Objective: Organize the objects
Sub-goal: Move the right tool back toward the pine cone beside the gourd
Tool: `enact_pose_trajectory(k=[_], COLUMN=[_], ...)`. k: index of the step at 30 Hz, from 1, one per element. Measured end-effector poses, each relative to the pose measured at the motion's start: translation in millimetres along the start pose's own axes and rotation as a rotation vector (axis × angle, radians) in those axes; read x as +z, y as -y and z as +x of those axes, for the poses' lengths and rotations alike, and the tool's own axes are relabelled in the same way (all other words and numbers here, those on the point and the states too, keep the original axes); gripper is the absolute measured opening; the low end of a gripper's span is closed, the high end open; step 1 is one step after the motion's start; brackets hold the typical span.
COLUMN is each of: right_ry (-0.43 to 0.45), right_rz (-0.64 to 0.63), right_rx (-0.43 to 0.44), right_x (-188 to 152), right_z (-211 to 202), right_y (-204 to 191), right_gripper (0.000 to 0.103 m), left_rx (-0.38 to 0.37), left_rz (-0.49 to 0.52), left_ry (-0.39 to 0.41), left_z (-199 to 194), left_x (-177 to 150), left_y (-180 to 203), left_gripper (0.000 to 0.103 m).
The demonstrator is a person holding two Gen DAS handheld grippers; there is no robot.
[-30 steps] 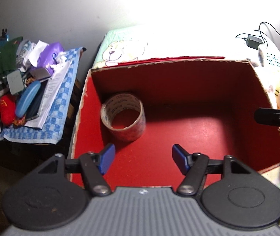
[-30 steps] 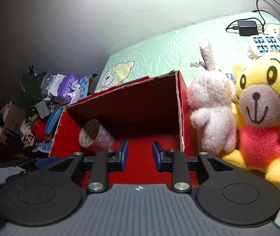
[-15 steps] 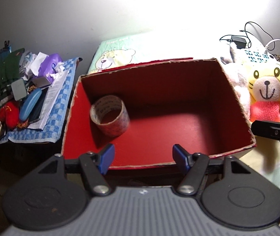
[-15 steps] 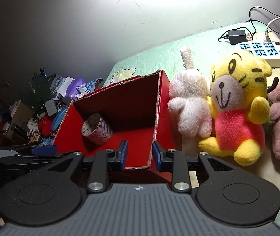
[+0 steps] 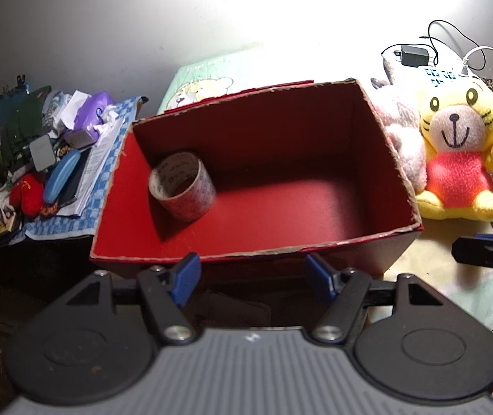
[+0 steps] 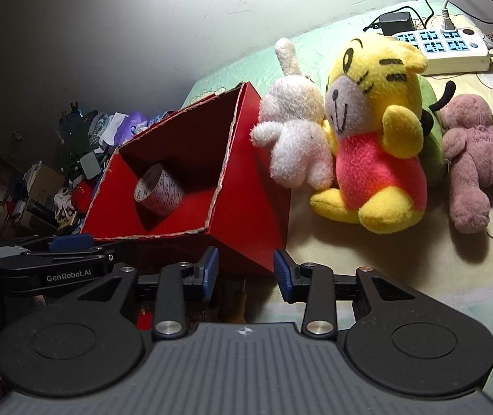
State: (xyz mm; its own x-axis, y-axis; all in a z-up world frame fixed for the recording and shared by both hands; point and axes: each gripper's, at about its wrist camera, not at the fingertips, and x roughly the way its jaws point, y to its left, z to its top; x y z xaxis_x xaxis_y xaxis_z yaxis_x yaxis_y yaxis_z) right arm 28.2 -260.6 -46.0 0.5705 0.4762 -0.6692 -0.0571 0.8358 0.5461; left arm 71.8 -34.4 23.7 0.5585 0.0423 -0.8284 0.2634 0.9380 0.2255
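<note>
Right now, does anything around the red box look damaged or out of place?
The red box has ragged, torn top edges. The tape roll inside leans tilted in the left corner. The plush toys, yellow tiger included, sit outside the box.

box (image 5: 398, 186) mostly free, tape roll (image 5: 181, 186) left corner

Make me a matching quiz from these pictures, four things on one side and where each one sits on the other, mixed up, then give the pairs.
Things:
1. tape roll
2. yellow tiger plush
3. purple bear plush
4. power strip

Places:
A. far back on the bed, cables plugged in
B. inside the red box
C. rightmost of the plush toys
D. between the white bunny plush and the purple bear

Pairs: 1-B, 2-D, 3-C, 4-A
</note>
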Motion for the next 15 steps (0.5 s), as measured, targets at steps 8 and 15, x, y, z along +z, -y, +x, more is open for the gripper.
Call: enact_pose_trajectory(k=[8,15], right_ry=[-0.127,-0.272], right_rz=[-0.027,0.020], right_rx=[0.040,0.099], right_x=[-22.1,-43.2], right_z=[-5.2,-3.6], right_y=[23.7,46.1], right_gripper=[0.039,0.045], left_rx=[-0.165,-0.414], left_rz=[0.039,0.141], left_ry=[0.026,0.032], left_z=[-24.4,-46.0], left_x=[-15.6,-44.1], left_y=[9.0,22.7], left_gripper=[0.070,0.069])
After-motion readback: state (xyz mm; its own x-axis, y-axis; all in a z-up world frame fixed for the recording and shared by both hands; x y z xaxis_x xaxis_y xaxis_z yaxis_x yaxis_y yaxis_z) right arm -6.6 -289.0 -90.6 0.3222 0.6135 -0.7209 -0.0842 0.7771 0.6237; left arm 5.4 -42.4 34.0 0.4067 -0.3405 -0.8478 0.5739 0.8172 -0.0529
